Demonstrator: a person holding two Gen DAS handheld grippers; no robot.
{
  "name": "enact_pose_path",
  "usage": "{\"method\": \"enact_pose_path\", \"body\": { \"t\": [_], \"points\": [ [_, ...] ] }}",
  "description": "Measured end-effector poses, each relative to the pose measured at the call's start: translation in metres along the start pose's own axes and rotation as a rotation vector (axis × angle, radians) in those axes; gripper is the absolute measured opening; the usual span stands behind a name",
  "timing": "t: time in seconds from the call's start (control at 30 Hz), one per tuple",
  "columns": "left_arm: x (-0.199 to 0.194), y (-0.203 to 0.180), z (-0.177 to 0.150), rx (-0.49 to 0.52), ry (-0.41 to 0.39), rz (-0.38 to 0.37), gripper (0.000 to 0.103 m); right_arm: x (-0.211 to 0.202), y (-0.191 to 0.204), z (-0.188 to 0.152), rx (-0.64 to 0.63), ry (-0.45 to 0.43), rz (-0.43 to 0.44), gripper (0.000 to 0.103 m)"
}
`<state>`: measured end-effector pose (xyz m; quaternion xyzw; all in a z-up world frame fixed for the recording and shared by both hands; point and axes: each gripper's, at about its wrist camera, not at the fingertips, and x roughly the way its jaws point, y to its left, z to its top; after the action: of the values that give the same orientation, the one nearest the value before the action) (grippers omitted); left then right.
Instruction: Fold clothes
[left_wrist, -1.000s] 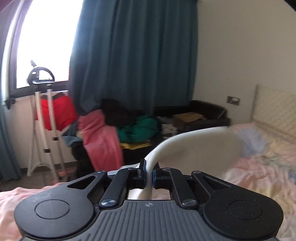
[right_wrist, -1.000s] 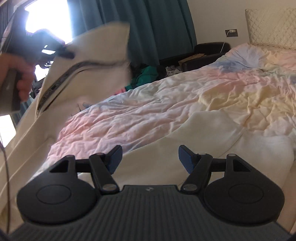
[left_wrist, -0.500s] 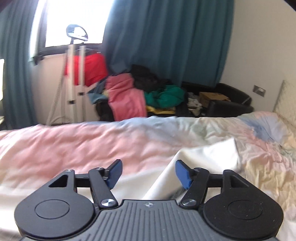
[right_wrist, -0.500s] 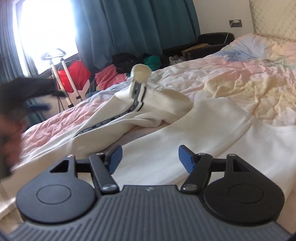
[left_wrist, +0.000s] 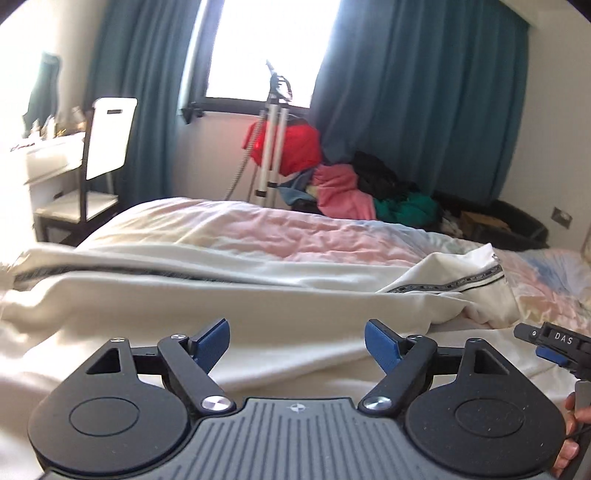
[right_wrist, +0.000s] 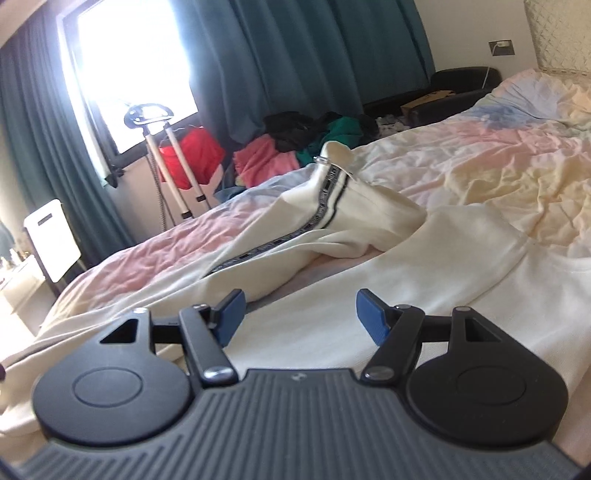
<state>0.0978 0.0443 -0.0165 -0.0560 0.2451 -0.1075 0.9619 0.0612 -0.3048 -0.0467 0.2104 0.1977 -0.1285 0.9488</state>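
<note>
**A:** ok so where's the garment at right now?

**B:** The cream track jacket (right_wrist: 325, 236) is lying spread across the bed (right_wrist: 480, 155), on the pastel pink-and-yellow duvet. One part with the dark patterned tape stripe (right_wrist: 317, 218) is bunched up and folded over the flatter part, which runs under both grippers.

**A:** and the jaws?

**B:** Both wide open, holding nothing. The left gripper (left_wrist: 297, 345) hangs just above the cream fabric, blue pads well apart. Same deal with the right gripper (right_wrist: 297, 317), low over the flat part of the jacket. The right gripper's tip (left_wrist: 550, 341) also shows at the edge of the left wrist view.

**A:** background?

**B:** Teal curtains (left_wrist: 417, 96), bright window (left_wrist: 266, 48), a garment steamer stand (right_wrist: 166, 162) with something red on it, and a clothes pile (left_wrist: 354, 188) past the bed.
</note>
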Motion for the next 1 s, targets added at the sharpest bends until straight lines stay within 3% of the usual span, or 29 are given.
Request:
{"method": "enact_pose_path", "body": {
  "t": [0.17,0.3,0.47,0.6,0.77,1.0],
  "points": [
    [-0.021,0.006,-0.015,-0.049,0.004,0.035,0.082,-0.012,0.013,-0.002,-0.043,0.014,0.024,0.070],
    [-0.029,0.002,-0.020,-0.026,0.007,0.035,0.082,-0.016,0.016,-0.002,-0.040,0.033,0.051,0.070],
    [-0.033,0.000,-0.024,-0.009,-0.012,0.045,0.083,0.001,0.000,0.007,0.137,0.112,0.115,0.070],
    [-0.029,0.001,-0.026,-0.021,0.002,0.051,0.083,0.037,-0.023,0.024,0.351,0.197,0.157,0.071],
    [-0.015,0.004,-0.028,-0.047,0.028,0.070,0.083,0.114,-0.064,0.040,0.647,0.302,0.205,0.071],
    [0.012,0.006,-0.029,-0.061,0.068,0.085,0.083,0.201,-0.101,0.037,0.759,0.311,0.211,0.069]
  ]
}}
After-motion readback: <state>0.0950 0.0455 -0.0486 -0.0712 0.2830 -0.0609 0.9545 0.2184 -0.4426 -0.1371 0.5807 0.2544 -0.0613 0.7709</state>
